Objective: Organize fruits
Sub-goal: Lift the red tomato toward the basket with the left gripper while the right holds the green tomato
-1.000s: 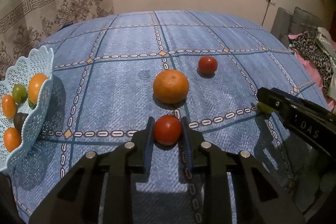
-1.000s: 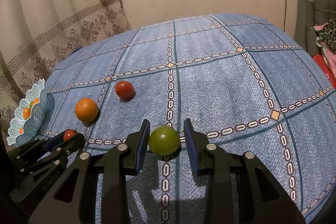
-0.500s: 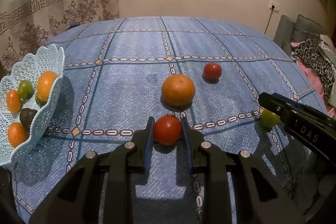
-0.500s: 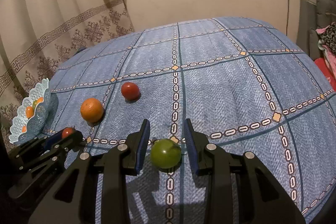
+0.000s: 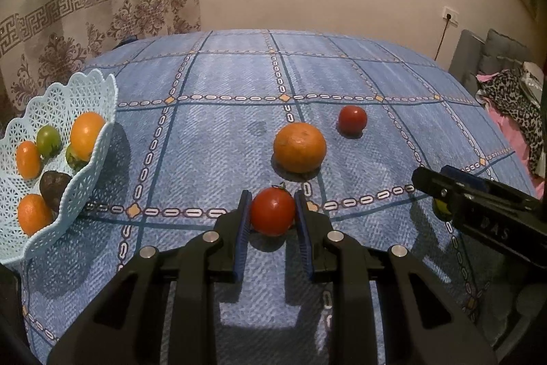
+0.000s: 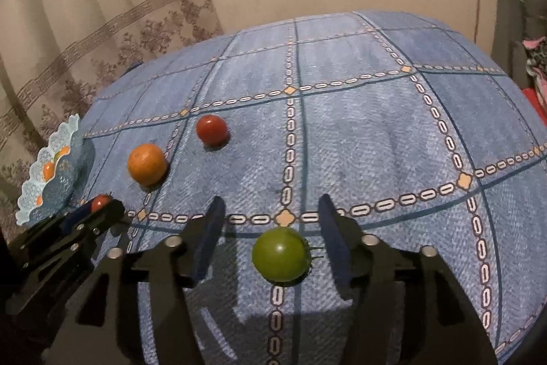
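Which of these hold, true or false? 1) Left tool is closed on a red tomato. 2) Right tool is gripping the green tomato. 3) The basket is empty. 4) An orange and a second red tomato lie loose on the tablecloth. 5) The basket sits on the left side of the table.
1) True: the left tool is shut on the red tomato.
2) False: the right tool is open; the green tomato sits between its fingers, untouched.
3) False: the basket holds several fruits.
4) True: the orange and the second red tomato lie on the tablecloth.
5) True.
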`<state>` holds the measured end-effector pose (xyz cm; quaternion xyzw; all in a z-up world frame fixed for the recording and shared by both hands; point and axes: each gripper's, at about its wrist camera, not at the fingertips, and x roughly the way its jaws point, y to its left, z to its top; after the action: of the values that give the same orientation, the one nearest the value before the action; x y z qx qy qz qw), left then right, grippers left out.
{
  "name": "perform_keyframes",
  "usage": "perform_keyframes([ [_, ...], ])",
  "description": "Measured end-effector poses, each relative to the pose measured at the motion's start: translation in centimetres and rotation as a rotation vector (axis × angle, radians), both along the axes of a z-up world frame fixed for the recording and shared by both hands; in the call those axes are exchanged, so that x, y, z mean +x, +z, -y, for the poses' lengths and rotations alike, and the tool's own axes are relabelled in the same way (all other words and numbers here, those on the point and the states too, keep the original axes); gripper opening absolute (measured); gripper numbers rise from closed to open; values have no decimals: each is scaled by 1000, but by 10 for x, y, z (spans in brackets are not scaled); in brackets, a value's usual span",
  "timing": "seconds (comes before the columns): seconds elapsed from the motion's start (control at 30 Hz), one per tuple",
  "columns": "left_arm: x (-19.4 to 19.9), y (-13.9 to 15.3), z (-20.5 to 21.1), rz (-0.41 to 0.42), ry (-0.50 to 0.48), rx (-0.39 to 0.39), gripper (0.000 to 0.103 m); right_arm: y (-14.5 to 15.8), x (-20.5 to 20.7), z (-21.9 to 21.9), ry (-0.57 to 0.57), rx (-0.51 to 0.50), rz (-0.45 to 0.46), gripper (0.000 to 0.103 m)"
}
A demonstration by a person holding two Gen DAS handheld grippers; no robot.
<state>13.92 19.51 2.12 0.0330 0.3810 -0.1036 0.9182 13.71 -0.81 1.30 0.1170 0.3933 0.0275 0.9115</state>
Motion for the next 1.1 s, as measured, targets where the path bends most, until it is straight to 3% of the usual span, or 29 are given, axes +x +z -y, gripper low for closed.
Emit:
perform_keyframes([
  [0.1, 0, 0, -3, 0, 3, -2, 26, -1, 2, -7, 35, -24, -10, 81],
  [0.27, 1, -1, -5, -6, 10, -11, 26, -3, 5, -18, 70, -95, -43, 98],
  [0.4, 2, -2, -6, -7, 14, -15, 26, -4, 7, -13, 31, -160, -69, 98],
  [0.5, 2, -2, -6, -7, 12, -12, 26, -3, 4, 3, 12, -101, -72, 98],
  [0.63, 2, -2, -7, -6, 12, -10, 26, -3, 0, 4, 5, -123, -75, 98],
  [0.73, 2, -2, -7, -5, 13, -8, 26, -4, -1, -6, 1, -196, -72, 86],
  [0.8, 2, -2, -7, -6, 13, -8, 26, -3, -4, -9, -1, -222, -62, 68],
  [0.97, 2, -2, -7, -5, 14, -8, 26, 0, -7, -13, 48, -190, -43, 40],
  [1.1, 1, -1, -8, 0, 19, -8, 26, 1, -8, -15, 71, -171, -41, 36],
])
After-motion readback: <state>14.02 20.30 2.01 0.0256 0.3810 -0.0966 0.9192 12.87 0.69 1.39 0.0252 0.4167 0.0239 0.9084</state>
